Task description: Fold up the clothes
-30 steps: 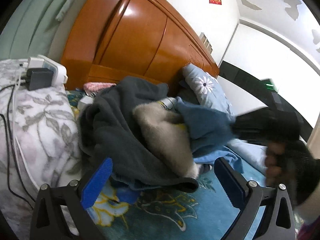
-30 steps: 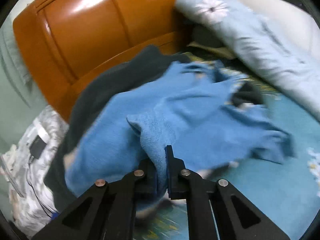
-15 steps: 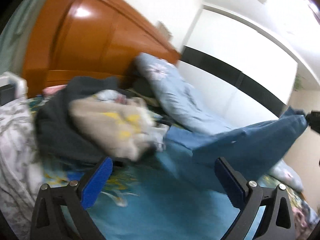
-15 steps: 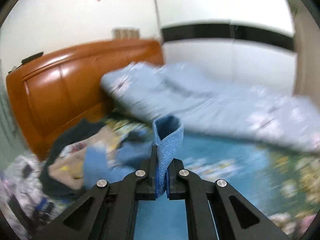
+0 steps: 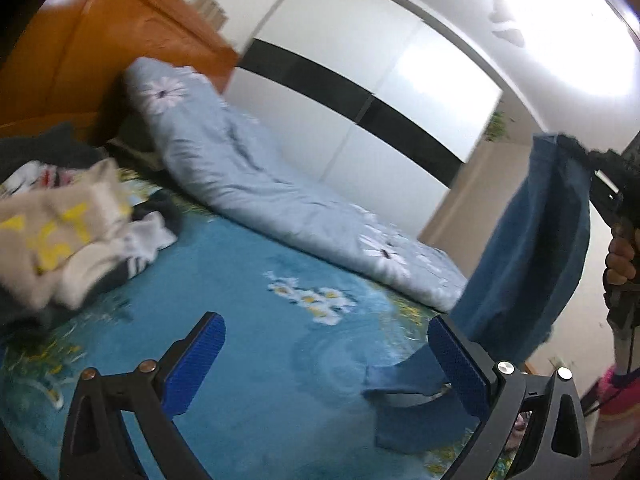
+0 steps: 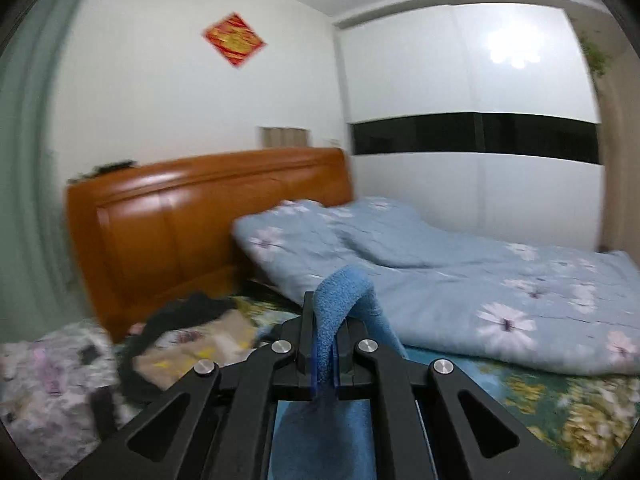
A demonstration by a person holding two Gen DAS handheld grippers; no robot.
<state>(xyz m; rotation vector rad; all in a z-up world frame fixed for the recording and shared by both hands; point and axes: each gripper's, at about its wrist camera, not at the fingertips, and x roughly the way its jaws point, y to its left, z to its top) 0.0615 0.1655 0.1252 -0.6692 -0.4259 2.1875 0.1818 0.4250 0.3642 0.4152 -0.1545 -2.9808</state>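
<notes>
We see a bright room lit from the ceiling: a lamp blows out to white glare at the left view's top right and reflects off the glossy wardrobe in the right view. Both fisheye views curve straight lines and darken to black at the corners. Motion blur smears the clothes pile, the headboard and the quilt.
</notes>
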